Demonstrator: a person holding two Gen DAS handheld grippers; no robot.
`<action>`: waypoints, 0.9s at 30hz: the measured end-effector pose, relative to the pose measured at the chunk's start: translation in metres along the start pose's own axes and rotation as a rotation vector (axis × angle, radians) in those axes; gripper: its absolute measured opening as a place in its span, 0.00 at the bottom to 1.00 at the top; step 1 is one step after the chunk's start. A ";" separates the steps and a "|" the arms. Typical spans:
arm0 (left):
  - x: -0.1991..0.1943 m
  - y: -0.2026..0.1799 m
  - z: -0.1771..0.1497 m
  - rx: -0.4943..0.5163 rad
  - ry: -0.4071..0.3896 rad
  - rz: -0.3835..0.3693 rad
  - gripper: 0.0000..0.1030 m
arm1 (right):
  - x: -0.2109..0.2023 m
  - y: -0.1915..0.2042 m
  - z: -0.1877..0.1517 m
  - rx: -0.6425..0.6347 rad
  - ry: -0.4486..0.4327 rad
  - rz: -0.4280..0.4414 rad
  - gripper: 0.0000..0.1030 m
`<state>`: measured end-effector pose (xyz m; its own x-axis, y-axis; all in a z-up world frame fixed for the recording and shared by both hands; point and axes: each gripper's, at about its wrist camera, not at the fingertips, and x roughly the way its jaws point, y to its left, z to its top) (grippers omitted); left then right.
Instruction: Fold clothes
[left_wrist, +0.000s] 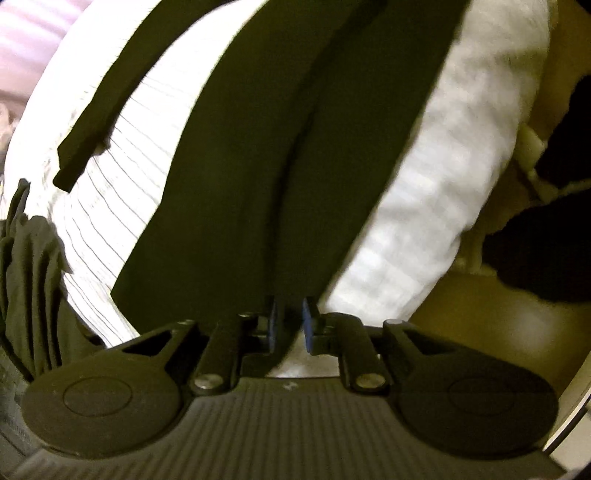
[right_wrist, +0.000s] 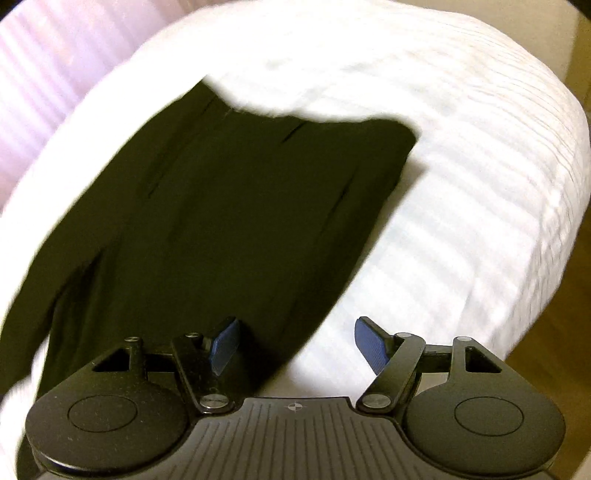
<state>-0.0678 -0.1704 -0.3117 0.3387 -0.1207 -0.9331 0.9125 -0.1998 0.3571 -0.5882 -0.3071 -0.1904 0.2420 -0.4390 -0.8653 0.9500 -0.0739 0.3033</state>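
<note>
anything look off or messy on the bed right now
One thing: in the right wrist view a fold of the white bedding lies over the top of the dark garment, hiding that end. The left hand-held gripper pinches a raised fold of the garment; the right hand-held gripper is open.

A white bed cover (left_wrist: 122, 206) with thin dark lines spans the surface in the left wrist view, and reads as white with woven stripes (right_wrist: 461, 184) in the right wrist view. A pale pink striped fabric (right_wrist: 48, 66) lies beyond its far left edge, also seen at the upper left corner (left_wrist: 33, 33) of the left view. A yellow-brown floor (left_wrist: 491, 314) shows to the right of the bed, with a dark shape (left_wrist: 565, 147) at the right edge, too blurred to identify.
</note>
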 end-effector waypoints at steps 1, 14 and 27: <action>-0.005 -0.007 0.011 -0.001 0.005 0.000 0.13 | 0.004 -0.012 0.011 0.022 -0.013 0.014 0.70; -0.076 -0.083 0.162 -0.023 -0.109 -0.004 0.19 | 0.002 -0.056 0.070 0.066 0.032 0.104 0.15; -0.133 -0.068 0.152 -0.520 -0.103 0.052 0.47 | -0.046 -0.020 0.058 -0.276 0.146 0.124 0.61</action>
<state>-0.2099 -0.2889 -0.2057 0.3860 -0.2180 -0.8964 0.8973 0.3142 0.3100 -0.6296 -0.3376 -0.1333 0.3662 -0.2952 -0.8825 0.9242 0.2260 0.3079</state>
